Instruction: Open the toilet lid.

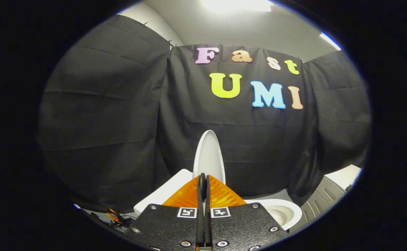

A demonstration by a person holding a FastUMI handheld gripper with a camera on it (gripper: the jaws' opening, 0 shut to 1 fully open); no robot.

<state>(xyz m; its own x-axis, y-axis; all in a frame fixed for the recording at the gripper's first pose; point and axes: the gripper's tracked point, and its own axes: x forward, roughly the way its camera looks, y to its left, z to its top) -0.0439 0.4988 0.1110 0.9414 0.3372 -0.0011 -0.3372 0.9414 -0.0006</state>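
The smooth white oval plastic toilet lid (209,157) stood raised almost upright, seen nearly edge-on, rising just ahead of the claw's (203,182) tips and in line with them. By that posture the lift looked largely done; what seemed left was to lean the lid back to rest and draw the claw away. The claw's two fingers were drawn narrow, nearly meeting, with the lid's lower edge seeming to run down into the slim gap between them. Whether both fingers actually pressed on it I could not tell, since the tips themselves covered the spot.

To the right of the fingers and lower, part of the glossy white ceramic toilet bowl (283,212) showed, its rim open to view and most of it hidden under the claw's body. To the left of the fingers sat a white boxy block (165,193), probably the tank, cut off by the fingers. The lid's hinge was hidden. Farther right, a grey ribbed panel (320,202) was too partial to name
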